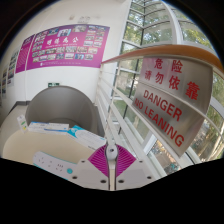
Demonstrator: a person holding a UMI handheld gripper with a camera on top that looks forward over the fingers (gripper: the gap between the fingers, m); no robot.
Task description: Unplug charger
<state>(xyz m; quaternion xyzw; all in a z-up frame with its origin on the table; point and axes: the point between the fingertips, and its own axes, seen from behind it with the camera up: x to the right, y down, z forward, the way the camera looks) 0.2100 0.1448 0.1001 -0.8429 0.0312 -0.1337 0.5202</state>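
My gripper (111, 156) is raised above a pale table (25, 150), and its two magenta pads meet along the middle line, so the fingers are shut. A small whitish bit shows right at the fingertips; I cannot tell what it is. A white power strip (50, 160) lies on the table to the left of the fingers and below them. A small blue-tinted thing (68, 171) sits at its near end. No charger body can be clearly made out.
A glass railing with a red "DANGER NO LEANING" sign (168, 105) rises close on the right. A grey curved booth (60, 105) stands beyond the table. Magenta posters (65, 45) hang on the far wall, with large windows (160, 25) behind the railing.
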